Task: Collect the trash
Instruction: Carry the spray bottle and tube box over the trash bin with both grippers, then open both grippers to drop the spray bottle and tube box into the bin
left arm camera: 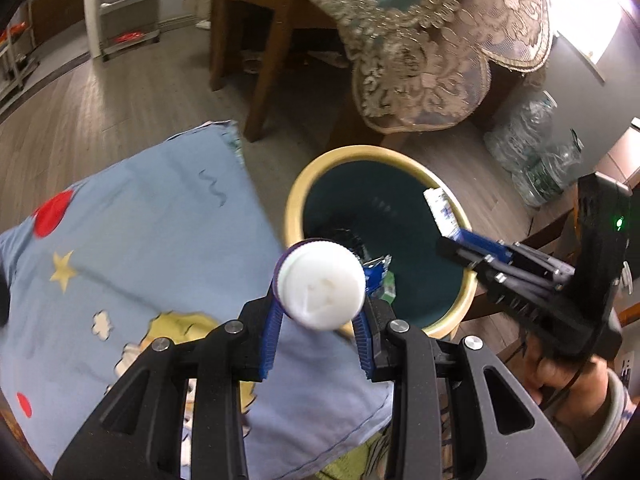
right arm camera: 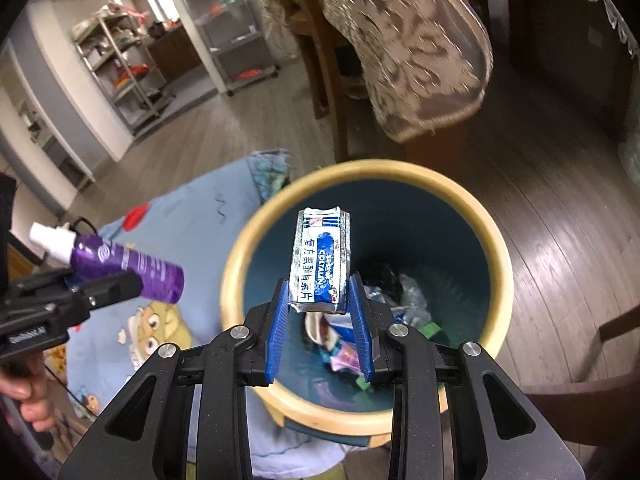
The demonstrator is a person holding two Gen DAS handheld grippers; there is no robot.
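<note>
Blue ribbed fingers [right arm camera: 280, 332] of the right gripper [right arm camera: 320, 316] are clamped on a crumpled blue-and-white medicine packet [right arm camera: 322, 258], one pad pressing each long side, so the packet stands up out of the grip with its printed face to the camera. It hangs directly above the open mouth of the waste bin [right arm camera: 496, 240], a round bin with a pale yellow rim and dark teal inside. Down in the bin lie several scraps: dark and clear wrappers, something green, a pink and blue piece.

Fingers [left arm camera: 272, 332] of the left gripper [left arm camera: 320, 320] are closed around a purple bottle with a white cap [left arm camera: 322, 286], gripped on its body with the cap end toward the left wrist camera. From the right wrist view the same bottle [right arm camera: 132, 264] lies nearly level, its base pointing at the bin's rim but short of the opening, off to the bin's left side. A hand [right arm camera: 28, 396] holds that gripper's handle.

Beside the bin on its left spreads a light blue cartoon-print cloth [left arm camera: 152, 220] with stars and red dots. Behind the bin stand wooden chair legs [left arm camera: 264, 60] and a lace-edged tablecloth [left arm camera: 440, 52] hanging low. Clear plastic bottles [left arm camera: 532, 148] sit on the wooden floor to the bin's right, well apart from it
</note>
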